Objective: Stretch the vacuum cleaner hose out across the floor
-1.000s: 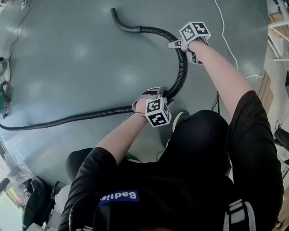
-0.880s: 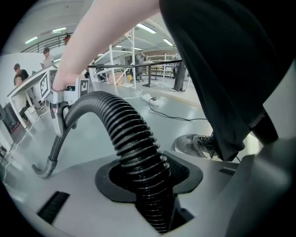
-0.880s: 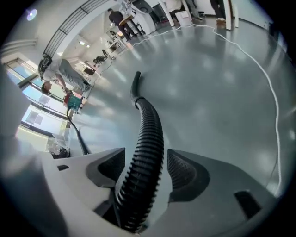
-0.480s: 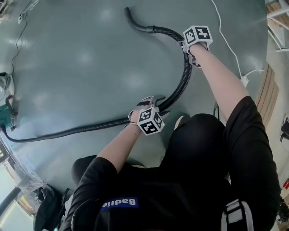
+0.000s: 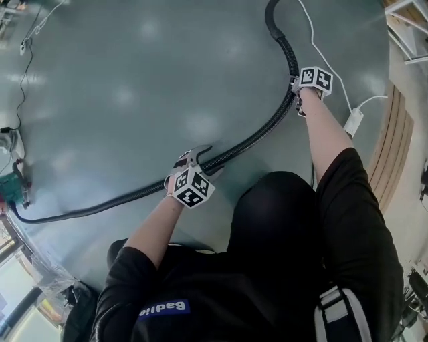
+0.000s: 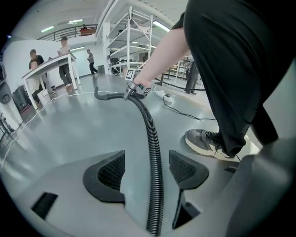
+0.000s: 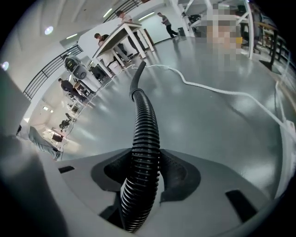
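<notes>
Hose (image 5: 246,143) from the vacuum cleaner lies on the grey floor (image 5: 134,87). It is a black ribbed line running in one long shallow bow from the far left, past the person bent over it, and on to a smooth curved end piece (image 5: 271,17).

The person (image 5: 281,267), in a black shirt, leans over it with both arms out and one grey shoe (image 6: 208,141) planted close beside the hose. Off in the background a few people stand around a white desk (image 6: 51,65).

The right gripper (image 5: 295,93), on the arm reaching well forward, has its jaws clamped on the hose not far from the end piece. They have just been closing, and the ribbed tube fills the space between the pads, pressed from both sides.

The left gripper (image 5: 200,162) sits nearer the body, on the middle stretch. Its jaws have just been opening and stand apart, with the hose running loose between them and a gap on each side.

A thin white cable (image 5: 326,50) snakes across the floor just beyond the right gripper to a small white power block (image 5: 353,122).
</notes>
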